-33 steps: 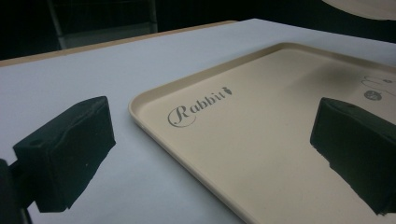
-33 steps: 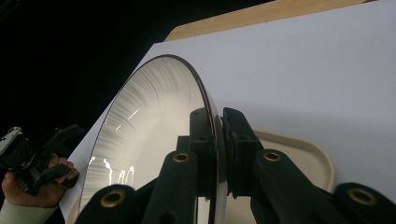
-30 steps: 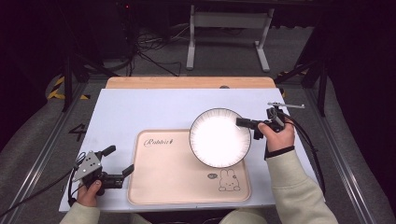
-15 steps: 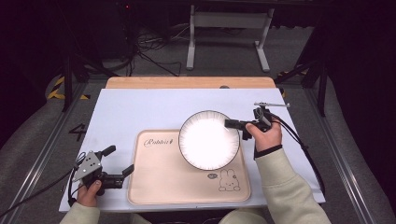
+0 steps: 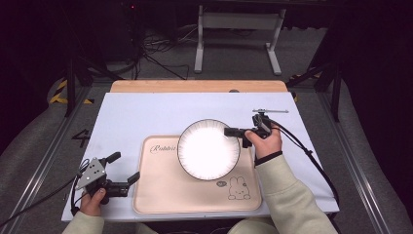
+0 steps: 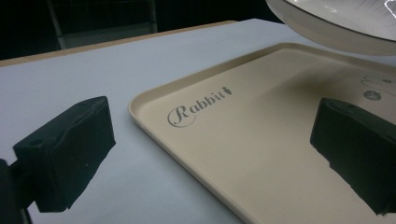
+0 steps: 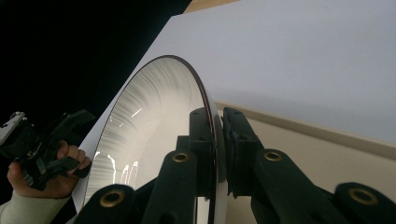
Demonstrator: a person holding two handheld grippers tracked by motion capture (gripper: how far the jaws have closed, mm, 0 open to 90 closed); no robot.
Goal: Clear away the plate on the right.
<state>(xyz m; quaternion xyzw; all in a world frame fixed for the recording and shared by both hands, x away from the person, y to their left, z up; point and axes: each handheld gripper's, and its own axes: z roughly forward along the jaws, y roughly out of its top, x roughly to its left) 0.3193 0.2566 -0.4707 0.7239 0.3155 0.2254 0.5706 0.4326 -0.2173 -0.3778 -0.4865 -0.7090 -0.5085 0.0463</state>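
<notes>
in the high view our right gripper [image 5: 233, 132] is clenched on the right rim of the white plate [image 5: 208, 149], and the right gripper view shows that rim pinched tight between the two black jaws. the plate hangs above the far half of the beige tray [image 5: 195, 187], just over the printed word, and the left gripper view shows it clear of the tray surface with a shadow beneath. our left gripper [image 5: 124, 167] sits at the near left corner of the white table cover [image 5: 136, 117], jaws spread wide and released, with nothing between them, pointing at the tray's left edge. the rabbit print [image 5: 237, 188] lies bare on the tray's near right.
</notes>
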